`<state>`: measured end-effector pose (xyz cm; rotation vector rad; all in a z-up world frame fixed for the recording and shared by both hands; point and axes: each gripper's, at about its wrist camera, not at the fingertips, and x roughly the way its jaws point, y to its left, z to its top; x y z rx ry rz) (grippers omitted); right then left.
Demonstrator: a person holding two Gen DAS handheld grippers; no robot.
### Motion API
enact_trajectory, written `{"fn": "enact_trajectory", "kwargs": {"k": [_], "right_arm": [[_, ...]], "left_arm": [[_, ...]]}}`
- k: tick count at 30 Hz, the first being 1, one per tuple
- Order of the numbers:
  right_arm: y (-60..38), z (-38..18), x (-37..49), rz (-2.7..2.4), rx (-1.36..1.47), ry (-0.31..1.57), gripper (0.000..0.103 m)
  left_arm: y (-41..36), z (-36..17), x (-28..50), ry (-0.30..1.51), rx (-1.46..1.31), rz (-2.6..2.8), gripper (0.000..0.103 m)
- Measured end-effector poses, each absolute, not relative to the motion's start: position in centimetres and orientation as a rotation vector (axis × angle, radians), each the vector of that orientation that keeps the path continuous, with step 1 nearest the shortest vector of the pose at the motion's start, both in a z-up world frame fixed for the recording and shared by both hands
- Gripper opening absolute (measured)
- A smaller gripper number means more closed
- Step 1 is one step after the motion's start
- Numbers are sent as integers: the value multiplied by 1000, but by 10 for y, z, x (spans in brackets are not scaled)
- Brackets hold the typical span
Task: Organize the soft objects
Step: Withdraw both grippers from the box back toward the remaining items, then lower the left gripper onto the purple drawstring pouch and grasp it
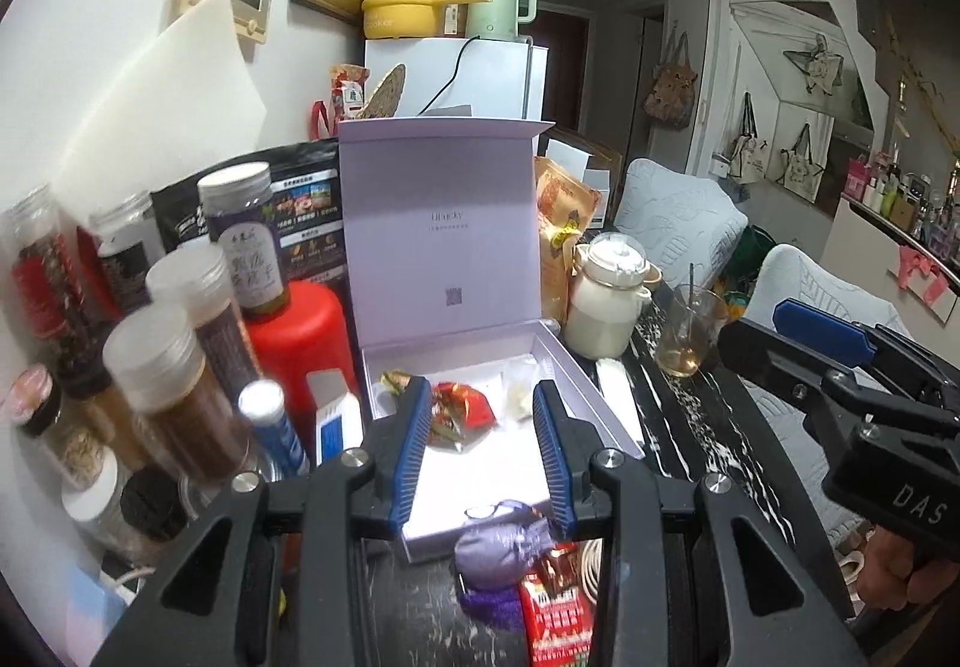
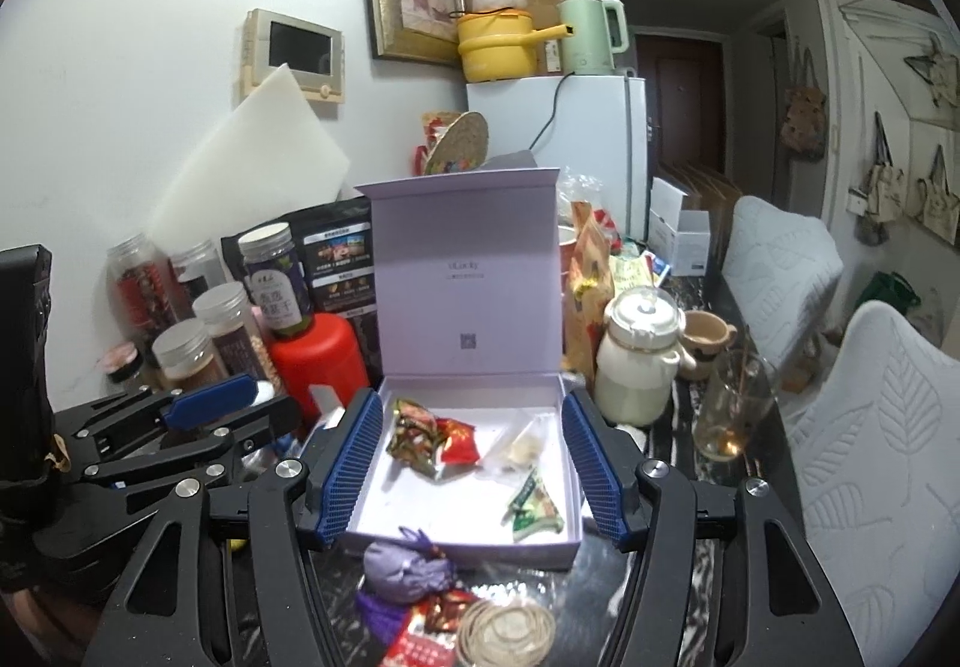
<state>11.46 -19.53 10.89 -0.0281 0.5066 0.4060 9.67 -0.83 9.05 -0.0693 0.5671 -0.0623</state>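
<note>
An open lavender gift box with its lid upright sits on the dark table. Inside lie red and green snack packets, a clear packet and a green packet. A purple drawstring pouch lies in front of the box, touching its front wall. A red sachet and a twine coil lie nearer still. My left gripper is open and empty above the box's front. My right gripper is open and empty, spanning the box.
Jars, a red canister and tubes crowd the left. A cream pot, a glass with a spoon and a snack bag stand right of the box. White chairs sit at the right. A fridge stands behind.
</note>
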Motion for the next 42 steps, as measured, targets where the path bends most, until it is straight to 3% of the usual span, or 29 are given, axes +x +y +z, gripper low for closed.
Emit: {"fn": "enact_trajectory", "kwargs": {"k": [13, 34, 35, 37, 38, 39, 42], "right_arm": [[-199, 80, 61, 360, -41, 521, 64], [-223, -9, 43, 263, 6, 711, 65], [-225, -13, 42, 252, 8, 719, 65], [-231, -20, 41, 231, 16, 735, 65], [-234, -24, 42, 224, 21, 746, 65], [-237, -29, 42, 216, 29, 760, 65], [-247, -40, 43, 194, 49, 792, 65]], "left_arm": [[-3, 58, 61, 598, -68, -74, 34], [-10, -22, 59, 790, -21, -24, 34], [-11, -27, 61, 808, -25, -26, 36], [-13, -36, 64, 834, -24, -38, 65], [-15, -39, 64, 834, -22, -47, 94], [-16, -41, 64, 823, -18, -57, 103], [-21, -44, 64, 815, -7, -64, 103]]}}
